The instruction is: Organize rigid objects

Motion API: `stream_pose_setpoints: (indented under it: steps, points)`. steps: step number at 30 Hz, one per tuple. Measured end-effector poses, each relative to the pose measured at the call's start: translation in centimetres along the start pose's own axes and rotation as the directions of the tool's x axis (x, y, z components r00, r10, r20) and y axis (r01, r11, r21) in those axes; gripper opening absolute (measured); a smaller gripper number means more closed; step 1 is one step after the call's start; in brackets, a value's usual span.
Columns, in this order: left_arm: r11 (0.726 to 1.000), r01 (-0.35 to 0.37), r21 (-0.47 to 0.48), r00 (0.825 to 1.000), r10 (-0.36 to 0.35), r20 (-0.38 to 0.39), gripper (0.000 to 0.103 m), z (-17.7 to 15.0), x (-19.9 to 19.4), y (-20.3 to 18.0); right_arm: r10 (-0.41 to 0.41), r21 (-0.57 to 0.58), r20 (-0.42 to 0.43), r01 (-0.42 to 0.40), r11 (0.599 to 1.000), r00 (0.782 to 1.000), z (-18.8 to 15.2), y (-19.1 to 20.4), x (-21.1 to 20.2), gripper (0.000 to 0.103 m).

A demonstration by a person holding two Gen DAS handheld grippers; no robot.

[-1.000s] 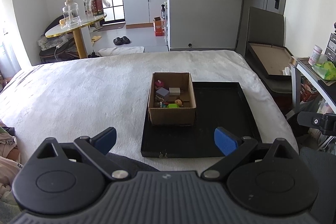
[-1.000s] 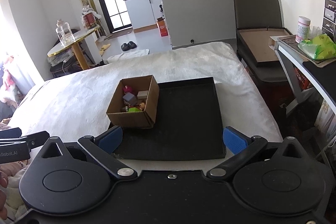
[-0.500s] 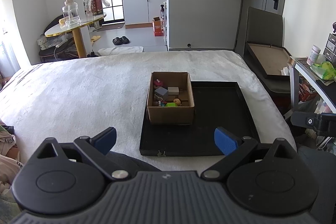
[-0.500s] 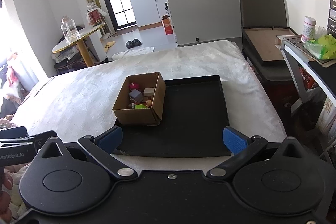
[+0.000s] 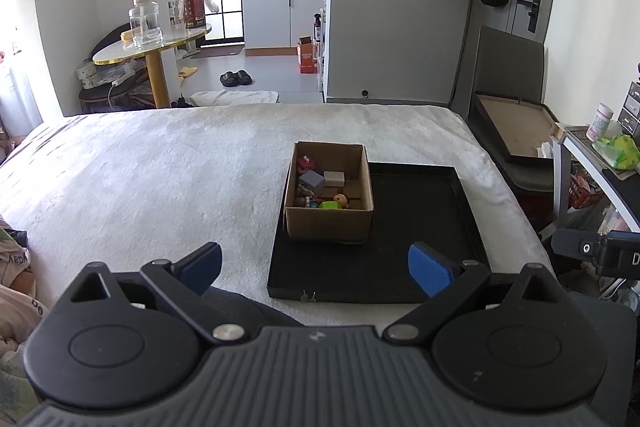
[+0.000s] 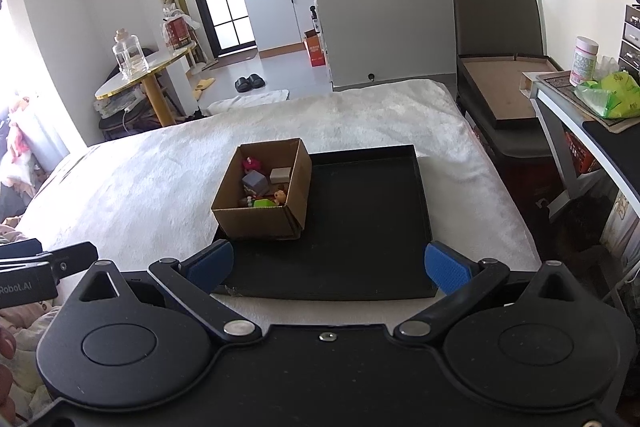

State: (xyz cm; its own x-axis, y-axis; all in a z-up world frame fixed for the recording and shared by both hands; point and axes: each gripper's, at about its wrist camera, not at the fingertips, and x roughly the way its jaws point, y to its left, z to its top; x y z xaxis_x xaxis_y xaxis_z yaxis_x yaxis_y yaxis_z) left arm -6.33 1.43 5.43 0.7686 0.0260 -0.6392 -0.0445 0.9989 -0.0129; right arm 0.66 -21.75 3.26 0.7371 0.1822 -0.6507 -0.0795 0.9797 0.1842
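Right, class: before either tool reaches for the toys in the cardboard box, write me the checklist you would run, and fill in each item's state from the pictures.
1. Left tool open and holding nothing: ok.
2. Right tool open and holding nothing: ok.
3. Cardboard box upright, top open, resting on the left part of the black tray: ok.
4. Tray floor beside the box free to receive items: ok.
5. Toys reachable from above, grey block and green piece lying on top: ok.
6. Whether the small toys are tangled or stacked underneath: cannot tell.
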Motion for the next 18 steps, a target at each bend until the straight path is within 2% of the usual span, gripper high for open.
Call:
stream_pose_setpoints:
  steps: [18]
  points:
    - [1.000,-0.002,0.002,1.000,0.002,-0.002,0.099,0.05,-0.11,0.12,0.000,-0.008,0.006,0.000,1.000,1.000,0.15,0.32,-0.16,0.103]
